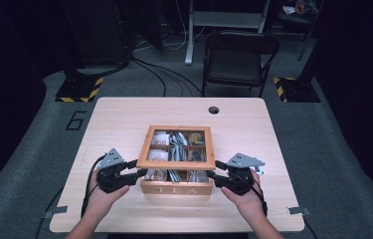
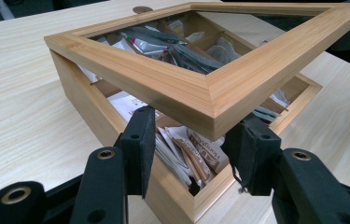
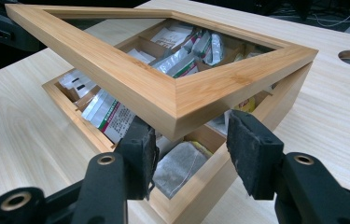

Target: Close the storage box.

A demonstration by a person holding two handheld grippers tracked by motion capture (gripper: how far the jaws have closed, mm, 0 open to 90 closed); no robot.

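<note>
A wooden tea box [image 1: 176, 188] marked TEA stands in the middle of the table, its compartments full of tea bags [image 2: 191, 154]. Its window-frame lid [image 1: 174, 165] is hinged at the back and raised at the front, tilted over the box. My left gripper [image 1: 141, 170] is shut on the lid's front left corner [image 2: 210, 107], with a pad on each side of it. My right gripper [image 1: 213, 173] is shut on the front right corner [image 3: 177, 107] in the same way. Tea bags [image 3: 177, 163] show in the gap under the lid.
The light wooden table [image 1: 119, 119] has a round cable hole [image 1: 214, 110] at the back. A black folding chair [image 1: 238, 55] stands behind it, with cables on the floor. Bare tabletop lies to both sides of the box.
</note>
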